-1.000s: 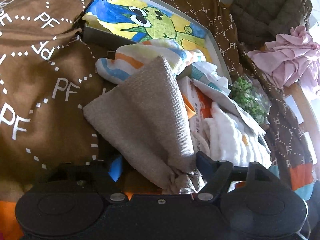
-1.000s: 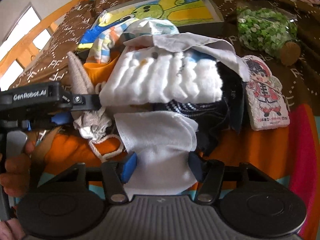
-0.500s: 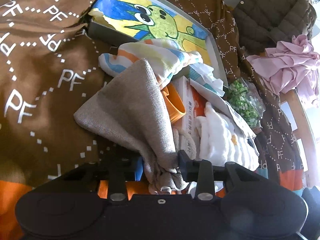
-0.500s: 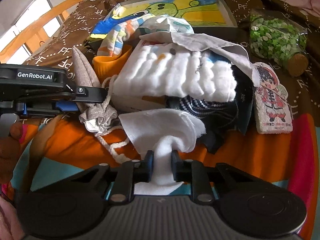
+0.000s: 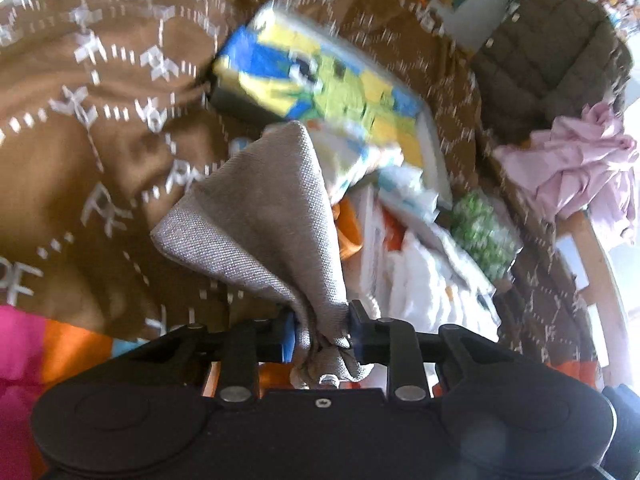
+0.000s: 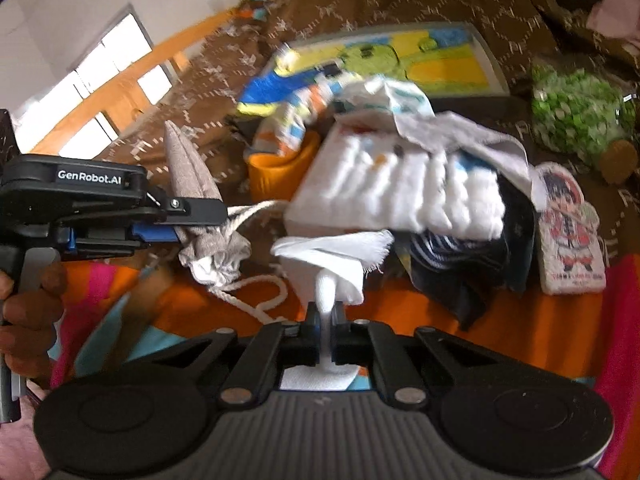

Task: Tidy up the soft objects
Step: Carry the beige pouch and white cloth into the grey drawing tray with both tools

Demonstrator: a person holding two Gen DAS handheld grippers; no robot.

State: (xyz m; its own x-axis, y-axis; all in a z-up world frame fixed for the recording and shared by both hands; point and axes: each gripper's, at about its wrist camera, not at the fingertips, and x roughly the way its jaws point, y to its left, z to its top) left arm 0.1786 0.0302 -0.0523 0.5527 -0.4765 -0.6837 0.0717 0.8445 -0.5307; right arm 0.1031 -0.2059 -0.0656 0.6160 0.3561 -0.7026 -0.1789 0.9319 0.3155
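My left gripper (image 5: 322,326) is shut on the gathered neck of a beige drawstring bag (image 5: 260,216) and holds it up off the bed. It also shows at the left of the right wrist view (image 6: 192,224), with the bag (image 6: 188,172) and its white cord (image 6: 256,300) hanging. My right gripper (image 6: 329,334) is shut on a white cloth (image 6: 332,260), lifted above the orange bedding. Behind lies a pile of soft things: a fluffy white towel (image 6: 400,188), a striped cloth (image 6: 288,120) and dark clothes (image 6: 472,264).
A box with a green cartoon picture (image 5: 320,84) lies on the brown PF blanket (image 5: 100,140). A bag of green pieces (image 6: 576,112) and a cartoon-figure cushion (image 6: 568,232) lie at the right. Pink cloth (image 5: 580,168) and a brown quilted jacket (image 5: 548,52) lie beyond.
Both grippers have closed on their cloths and lifted them. The left one raised the beige bag, the right one pulled the white cloth up and away from the pile.
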